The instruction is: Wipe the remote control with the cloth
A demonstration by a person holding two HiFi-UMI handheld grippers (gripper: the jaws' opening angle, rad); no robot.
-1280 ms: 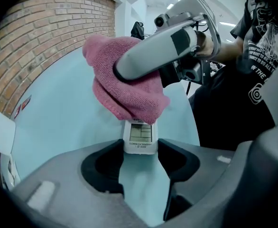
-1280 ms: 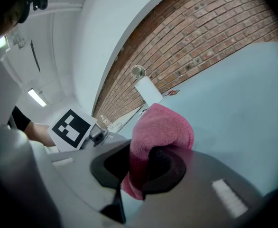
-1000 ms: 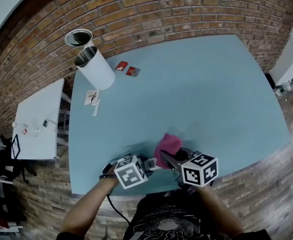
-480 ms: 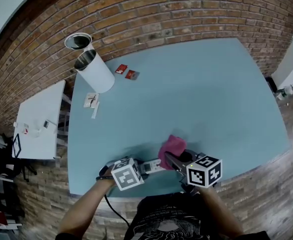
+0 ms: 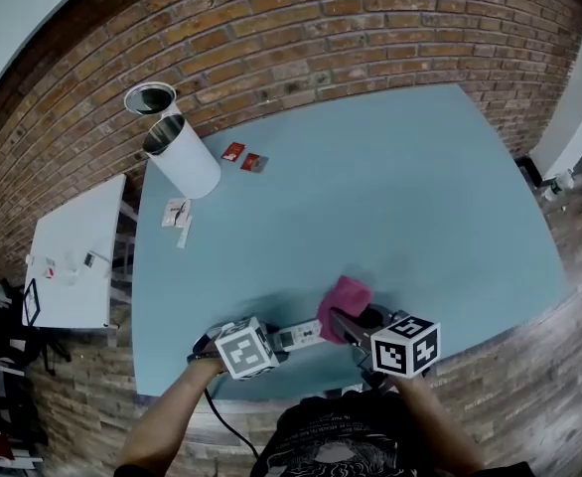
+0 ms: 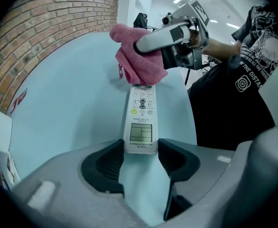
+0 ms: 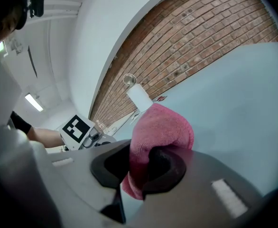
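Note:
A white remote control (image 6: 141,120) lies on the blue table (image 5: 390,197) near its front edge. My left gripper (image 6: 140,151) is shut on the remote's near end, with the pads against its two sides. A pink cloth (image 6: 136,61) covers the remote's far end. My right gripper (image 7: 141,163) is shut on that pink cloth (image 7: 160,132), which bulges out past its jaws. In the head view the remote (image 5: 299,336) lies between the left gripper (image 5: 271,344) and the cloth (image 5: 347,304), with the right gripper (image 5: 343,323) at the cloth.
A white cylinder (image 5: 184,157) and a dark-mouthed bin (image 5: 150,97) stand at the table's far left corner. Two red packets (image 5: 243,157) and small white cards (image 5: 177,212) lie nearby. A white side table (image 5: 72,256) stands to the left, and a brick wall (image 5: 301,38) runs behind.
The right gripper has slid slightly to the right with the cloth over the remote's end. The left gripper has kept its hold and its place.

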